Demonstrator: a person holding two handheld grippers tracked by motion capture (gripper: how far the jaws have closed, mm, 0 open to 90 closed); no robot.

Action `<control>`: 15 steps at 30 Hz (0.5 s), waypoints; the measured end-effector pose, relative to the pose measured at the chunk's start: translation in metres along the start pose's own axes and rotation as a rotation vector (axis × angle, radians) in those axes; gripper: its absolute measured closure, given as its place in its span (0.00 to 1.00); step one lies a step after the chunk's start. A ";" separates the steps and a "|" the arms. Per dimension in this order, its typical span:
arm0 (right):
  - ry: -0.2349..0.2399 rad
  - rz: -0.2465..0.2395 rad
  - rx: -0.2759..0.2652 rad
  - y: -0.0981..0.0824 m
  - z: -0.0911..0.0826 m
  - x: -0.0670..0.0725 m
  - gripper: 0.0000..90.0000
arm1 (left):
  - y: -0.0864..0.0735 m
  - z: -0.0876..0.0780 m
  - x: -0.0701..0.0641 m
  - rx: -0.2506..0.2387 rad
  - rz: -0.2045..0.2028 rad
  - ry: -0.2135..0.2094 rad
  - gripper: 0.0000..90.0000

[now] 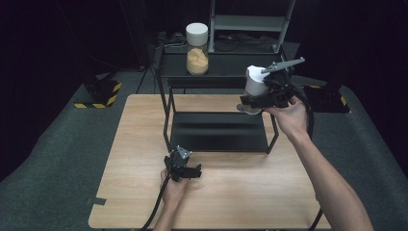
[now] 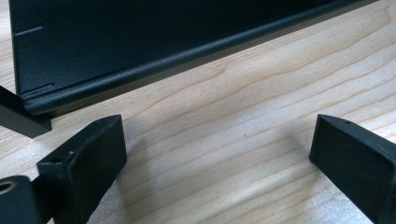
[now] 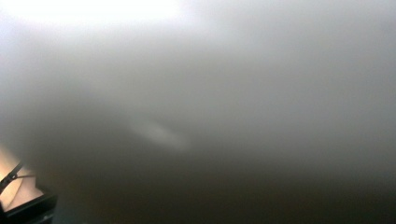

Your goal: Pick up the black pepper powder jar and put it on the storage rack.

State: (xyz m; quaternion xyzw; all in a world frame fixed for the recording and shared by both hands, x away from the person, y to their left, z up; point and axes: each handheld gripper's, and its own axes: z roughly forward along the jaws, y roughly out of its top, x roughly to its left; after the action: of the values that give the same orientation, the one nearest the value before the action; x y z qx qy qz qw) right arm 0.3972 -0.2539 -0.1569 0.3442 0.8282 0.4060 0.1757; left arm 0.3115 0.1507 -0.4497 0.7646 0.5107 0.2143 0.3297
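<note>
My right gripper [image 1: 253, 102] has its jaws clamped round a white-lidded jar [image 1: 254, 82], lifted clear of the table [image 1: 240, 192] beside the black shelf [image 1: 219, 132]; its own camera gives a grey blur, probably the jar wall. Placing it is left. My left gripper [image 1: 185, 169] idles, jaws wide, empty

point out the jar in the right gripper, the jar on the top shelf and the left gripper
held jar [image 1: 253, 82], high view, its pale side.
shelf jar [image 1: 197, 60], high view, its tan filling.
left gripper [image 2: 215, 154], left gripper view, midway between its open fingertips.
</note>
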 end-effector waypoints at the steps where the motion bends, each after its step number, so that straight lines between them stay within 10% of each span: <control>1: 0.000 0.000 0.000 0.000 0.000 0.000 0.34 | 0.000 0.000 0.000 0.000 0.000 0.000 0.04; 15: -0.009 0.010 -0.018 0.048 -0.012 -0.001 0.34 | 0.000 0.000 0.000 0.002 0.002 0.000 0.04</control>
State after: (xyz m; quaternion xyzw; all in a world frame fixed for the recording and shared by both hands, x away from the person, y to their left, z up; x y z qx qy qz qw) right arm 0.4118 -0.2406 -0.1118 0.3486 0.8220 0.4125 0.1807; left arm 0.3116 0.1507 -0.4494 0.7654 0.5101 0.2143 0.3287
